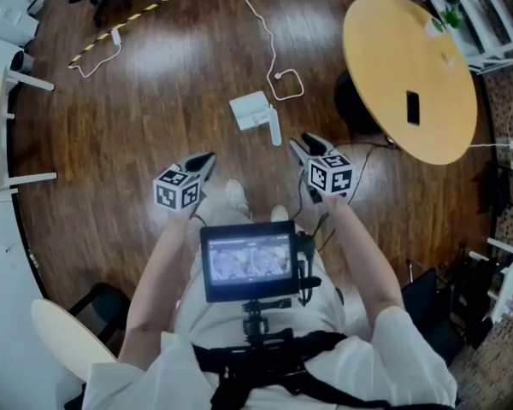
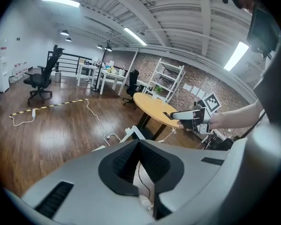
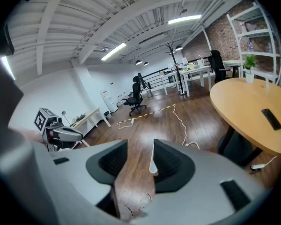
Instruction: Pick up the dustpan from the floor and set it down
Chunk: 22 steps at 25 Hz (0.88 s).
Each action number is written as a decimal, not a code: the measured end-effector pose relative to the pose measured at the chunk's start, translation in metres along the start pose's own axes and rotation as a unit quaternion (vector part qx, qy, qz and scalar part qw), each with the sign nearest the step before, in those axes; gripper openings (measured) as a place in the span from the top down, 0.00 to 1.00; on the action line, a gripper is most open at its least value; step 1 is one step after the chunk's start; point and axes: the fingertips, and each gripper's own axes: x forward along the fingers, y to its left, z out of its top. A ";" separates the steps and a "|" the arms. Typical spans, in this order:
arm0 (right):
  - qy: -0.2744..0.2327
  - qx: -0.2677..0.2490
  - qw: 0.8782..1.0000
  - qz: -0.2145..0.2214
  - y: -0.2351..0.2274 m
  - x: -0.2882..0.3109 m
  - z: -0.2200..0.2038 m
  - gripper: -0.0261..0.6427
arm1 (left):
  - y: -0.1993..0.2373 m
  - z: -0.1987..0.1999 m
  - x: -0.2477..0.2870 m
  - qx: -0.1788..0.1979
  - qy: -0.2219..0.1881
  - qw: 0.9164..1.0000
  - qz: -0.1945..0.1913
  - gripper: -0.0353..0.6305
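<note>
Dustpan (image 1: 253,109) lay on the floor (image 1: 137,92), ahead of both hand-held grippers and nearer the right one, its handle (image 1: 274,131) pointing back toward that one. Not yet picked up.

Right hand-held gripper (image 1: 303,146) tilted down, jaws partly apart, nothing clamped. In its own view the white handle showed through the gap, down on the floor, untouched by the pads. Probably lined up this way for a grab at the handle.

Left hand-held gripper (image 1: 208,161): jaws together, empty, held off to one side, apparently idle.

White cable (image 1: 269,49) ran just beyond the dustpan and might snag.
</note>
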 end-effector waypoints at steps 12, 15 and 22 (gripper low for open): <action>0.003 0.030 0.998 -0.051 -0.014 0.016 -0.007 0.68 | 0.032 0.018 0.021 0.028 0.018 0.998 -0.048 0.96; 0.008 0.034 0.998 -0.060 -0.016 0.024 -0.011 0.68 | 0.039 0.021 0.023 0.029 0.017 0.998 -0.054 0.96; 0.008 0.038 0.997 -0.066 -0.012 0.039 -0.005 0.68 | 0.057 0.019 0.024 0.026 0.016 0.998 -0.059 0.96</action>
